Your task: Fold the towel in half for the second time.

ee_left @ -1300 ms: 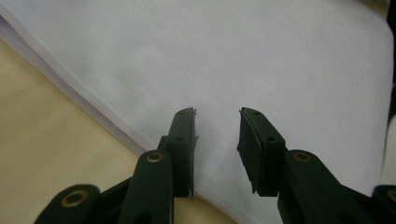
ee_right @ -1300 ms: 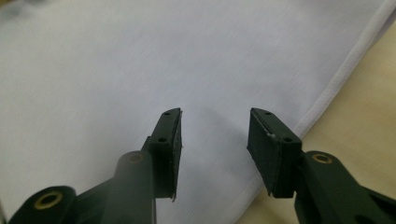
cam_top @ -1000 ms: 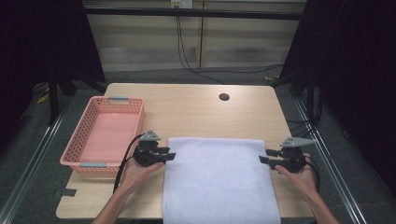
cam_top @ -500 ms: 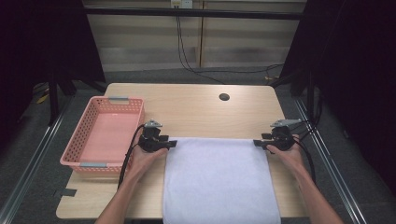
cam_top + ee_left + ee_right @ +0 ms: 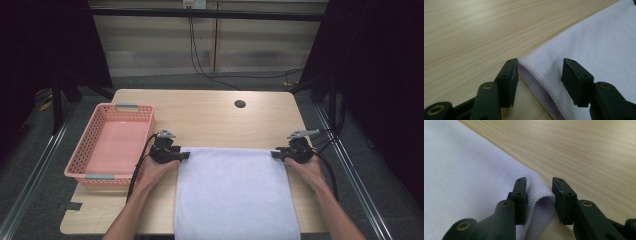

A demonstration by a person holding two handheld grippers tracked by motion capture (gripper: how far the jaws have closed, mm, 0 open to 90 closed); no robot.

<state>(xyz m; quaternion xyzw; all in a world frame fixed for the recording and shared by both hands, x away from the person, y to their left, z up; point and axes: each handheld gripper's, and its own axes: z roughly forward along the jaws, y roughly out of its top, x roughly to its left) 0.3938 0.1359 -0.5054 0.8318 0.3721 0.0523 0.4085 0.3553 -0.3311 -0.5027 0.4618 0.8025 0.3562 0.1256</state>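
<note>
A white towel point(image 5: 232, 190) lies flat on the wooden table point(image 5: 210, 115), its near end hanging over the front edge. My left gripper point(image 5: 186, 155) is at the towel's far left corner and my right gripper point(image 5: 274, 154) at its far right corner. In the left gripper view the towel point(image 5: 599, 37) has its hemmed corner between the wide-apart jaws of the left gripper point(image 5: 540, 65), which is open. In the right gripper view a slightly raised, curled corner of the towel point(image 5: 461, 165) sits in the narrower gap of the right gripper point(image 5: 539, 182), whose jaws still stand apart.
A pink plastic basket point(image 5: 120, 107) with nothing in it stands at the table's left side, close to my left hand. A round cable hole point(image 5: 240, 104) is in the tabletop behind the towel. Bare wood stretches across the far half of the table.
Both grippers have moved forward along the towel's side edges, from its middle to its far corners. The towel has stayed flat in place.
</note>
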